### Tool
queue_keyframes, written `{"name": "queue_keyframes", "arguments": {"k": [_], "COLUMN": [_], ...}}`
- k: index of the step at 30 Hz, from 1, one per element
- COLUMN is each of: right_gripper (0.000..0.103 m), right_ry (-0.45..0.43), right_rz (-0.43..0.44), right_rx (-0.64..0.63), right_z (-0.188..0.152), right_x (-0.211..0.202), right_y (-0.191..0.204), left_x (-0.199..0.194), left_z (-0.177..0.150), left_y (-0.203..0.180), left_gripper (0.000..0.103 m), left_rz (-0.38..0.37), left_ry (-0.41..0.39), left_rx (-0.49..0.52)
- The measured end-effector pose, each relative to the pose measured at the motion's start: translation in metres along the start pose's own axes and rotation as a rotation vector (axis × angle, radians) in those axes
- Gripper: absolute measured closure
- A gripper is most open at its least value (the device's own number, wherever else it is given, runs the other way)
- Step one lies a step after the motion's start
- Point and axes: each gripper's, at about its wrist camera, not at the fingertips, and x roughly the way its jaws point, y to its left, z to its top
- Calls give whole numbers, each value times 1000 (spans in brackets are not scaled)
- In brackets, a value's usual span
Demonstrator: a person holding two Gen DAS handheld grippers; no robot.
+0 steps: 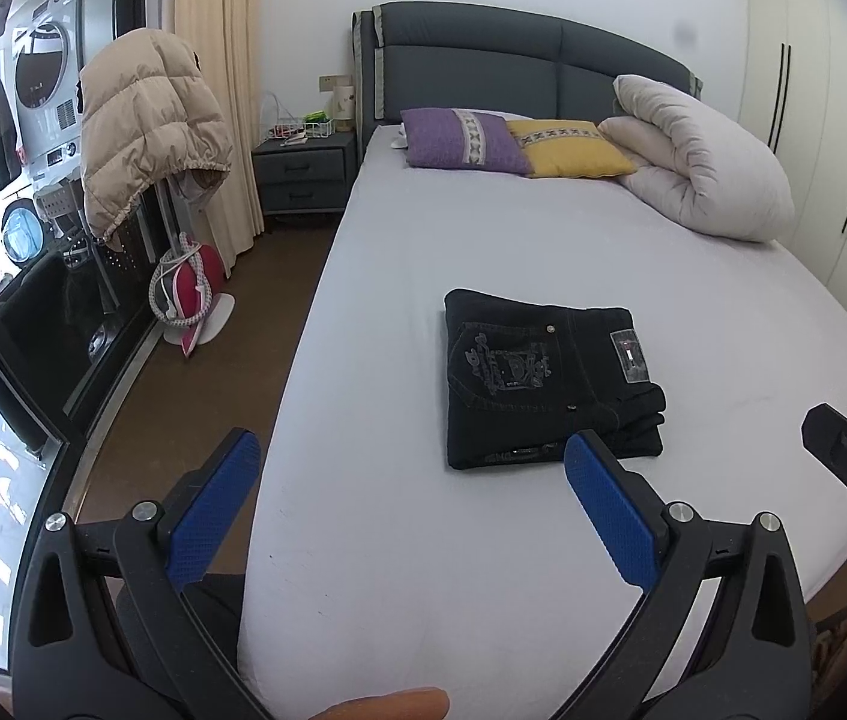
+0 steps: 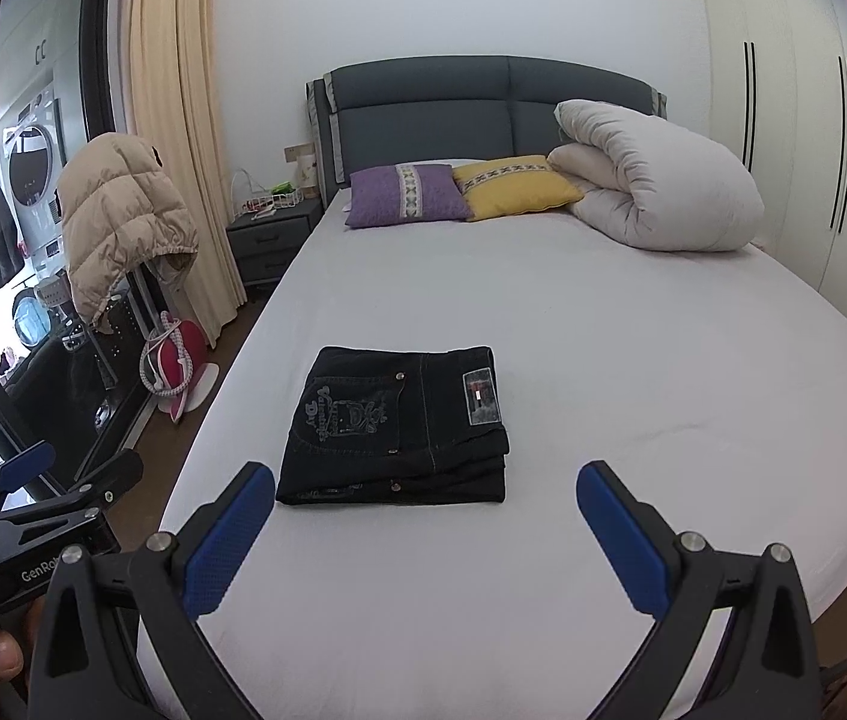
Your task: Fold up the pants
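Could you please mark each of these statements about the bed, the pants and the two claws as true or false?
1. The pants lie folded on the bed. True.
2. The left claw is shut on the pants. False: it is open and holds nothing.
3. The right claw is open and empty. True.
4. The purple pillow lies on top of the pants. False: it sits by the headboard, apart from them.
5. A rolled duvet lies beside the yellow pillow. True.

Matt dark denim pants (image 2: 399,426) on smooth cloth sheet (image 2: 633,420).
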Motion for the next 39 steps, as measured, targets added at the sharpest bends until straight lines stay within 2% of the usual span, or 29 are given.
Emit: {"name": "queue_keyframes", "arguments": {"k": [39], "right_gripper": [0], "right_ry": [63], "right_rz": [-2], "right_rx": [16], "right_z": [-6], "right_x": [20], "right_y": [-5], "left_x": [33], "left_z": [-2], "left_y": [-4], "left_gripper": [0], "left_rz": [-14], "left_ry": [44], "left_rx": [12]}}
